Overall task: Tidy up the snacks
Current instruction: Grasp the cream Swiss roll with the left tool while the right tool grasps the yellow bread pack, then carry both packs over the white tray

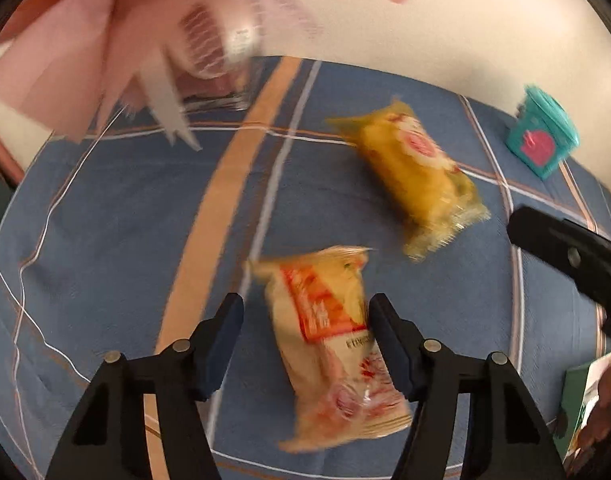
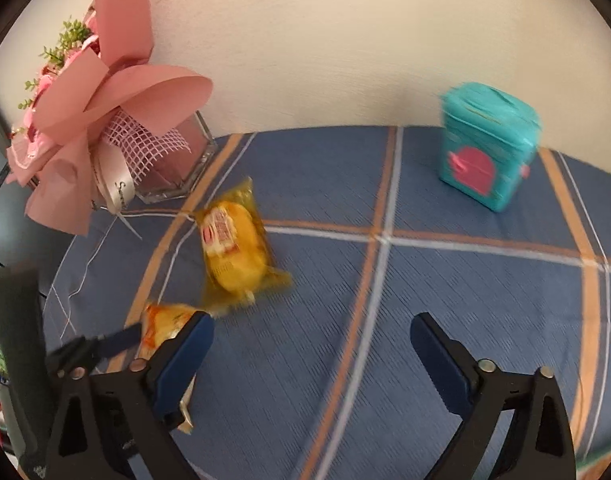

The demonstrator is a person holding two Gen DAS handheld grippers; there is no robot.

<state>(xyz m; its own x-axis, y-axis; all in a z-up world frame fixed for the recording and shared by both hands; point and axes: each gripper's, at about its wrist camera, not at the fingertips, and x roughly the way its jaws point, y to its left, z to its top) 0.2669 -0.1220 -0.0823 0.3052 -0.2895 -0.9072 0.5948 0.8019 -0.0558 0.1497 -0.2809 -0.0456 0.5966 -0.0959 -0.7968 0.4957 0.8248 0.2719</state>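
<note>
A cream and orange snack packet [image 1: 333,344] lies on the blue plaid tablecloth [image 1: 125,220], between the fingers of my open left gripper [image 1: 305,320], close to the right finger. A yellow snack packet [image 1: 413,176] lies beyond it to the right. In the right wrist view the yellow packet [image 2: 233,252] is ahead and left of my open, empty right gripper [image 2: 311,344]. The cream packet [image 2: 165,324] shows there partly behind the right gripper's left finger, with the left gripper [image 2: 105,344] reaching in at it.
A teal box with a pink shape [image 2: 485,148] stands at the far right by the wall [image 2: 345,40]. A pink wrapped bouquet [image 2: 85,120] and a glass vase [image 2: 177,168] stand at the far left. A green box [image 1: 585,400] sits at the near right edge.
</note>
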